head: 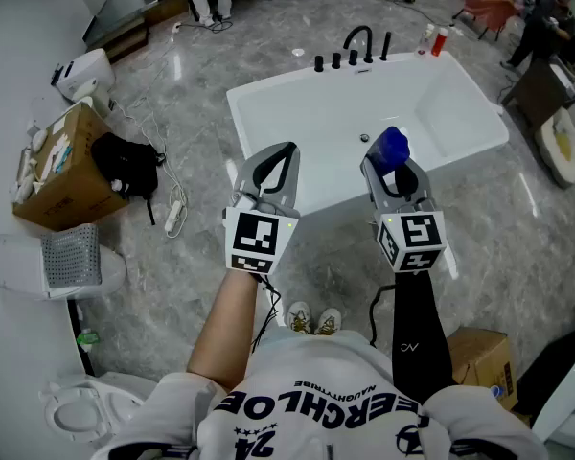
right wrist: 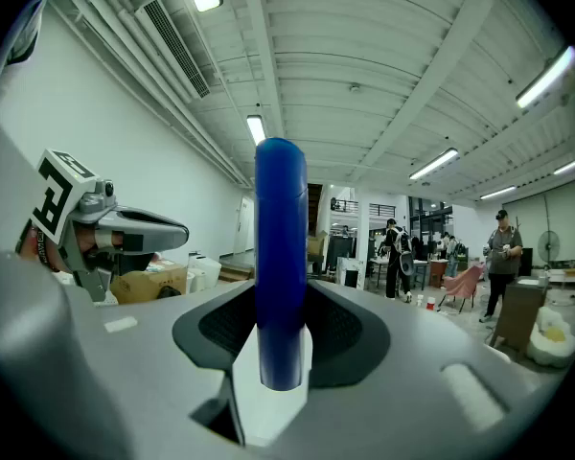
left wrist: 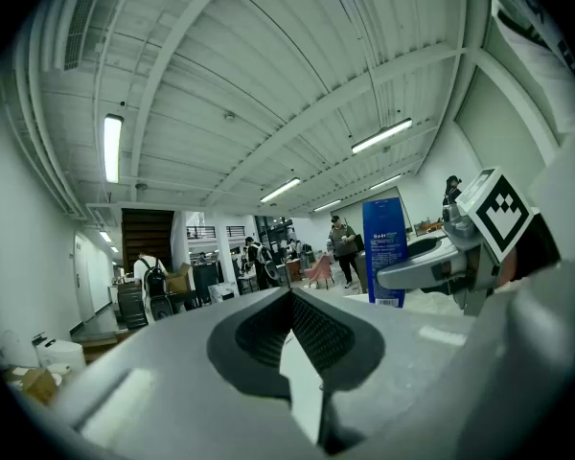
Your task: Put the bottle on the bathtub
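Grey marbled flooring is seen around a white bathtub, which is set at an angle in a large open hall lit by strip lamps. A blue bottle is held upright in the right gripper, and in the head view it is seen above the near rim of the tub, not set down on it. In the right gripper view the bottle is clamped between the two dark pads of the right gripper, with its rounded top raised well above them. A printed label is shown on the bottle in the left gripper view, where the right gripper is seen gripping its lower part. The left gripper is held just beside the right one, at the same height; its jaws are pressed together at the tips and nothing is held between them. The left gripper is also seen from the side in the right gripper view. A black faucet is mounted on the far rim of the tub, and a red bottle is stood at the far right corner. A cardboard box, a black bag and a power strip are laid on the floor to the left, well apart from the tub. A toilet is partly seen at the lower left corner, and a second box at the lower right.
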`<state>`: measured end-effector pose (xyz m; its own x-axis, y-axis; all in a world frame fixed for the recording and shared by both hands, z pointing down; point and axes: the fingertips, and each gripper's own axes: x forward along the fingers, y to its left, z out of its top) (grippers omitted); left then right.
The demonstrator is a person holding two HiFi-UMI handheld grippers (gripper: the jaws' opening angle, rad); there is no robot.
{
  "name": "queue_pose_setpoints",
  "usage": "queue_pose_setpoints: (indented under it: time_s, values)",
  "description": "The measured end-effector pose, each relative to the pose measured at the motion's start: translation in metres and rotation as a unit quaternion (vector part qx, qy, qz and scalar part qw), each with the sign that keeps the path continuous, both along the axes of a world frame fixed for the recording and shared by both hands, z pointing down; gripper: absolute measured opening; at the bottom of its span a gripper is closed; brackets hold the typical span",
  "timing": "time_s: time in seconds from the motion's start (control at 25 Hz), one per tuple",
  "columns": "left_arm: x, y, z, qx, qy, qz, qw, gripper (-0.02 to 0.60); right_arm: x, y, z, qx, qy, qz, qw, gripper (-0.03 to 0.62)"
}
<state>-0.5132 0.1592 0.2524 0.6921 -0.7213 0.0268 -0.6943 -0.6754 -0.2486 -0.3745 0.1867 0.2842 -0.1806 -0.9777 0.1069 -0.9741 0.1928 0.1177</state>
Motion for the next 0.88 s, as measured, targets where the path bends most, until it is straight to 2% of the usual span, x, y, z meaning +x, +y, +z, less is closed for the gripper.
queue_pose_setpoints:
  time_s: [0.64,0.88]
  values:
    - [-0.012,-0.003,0.002,0.002,0.006,0.013,0.9999,0.0,-0.008,0.0,0.0,0.01,-0.013,0.019,1.0,0.186]
    - [0.008,-0.012,0.002,0.016,0.007,0.03,0.9994,0.0,0.013,0.0,0.003,0.019,-0.001,0.037,0.999,0.184]
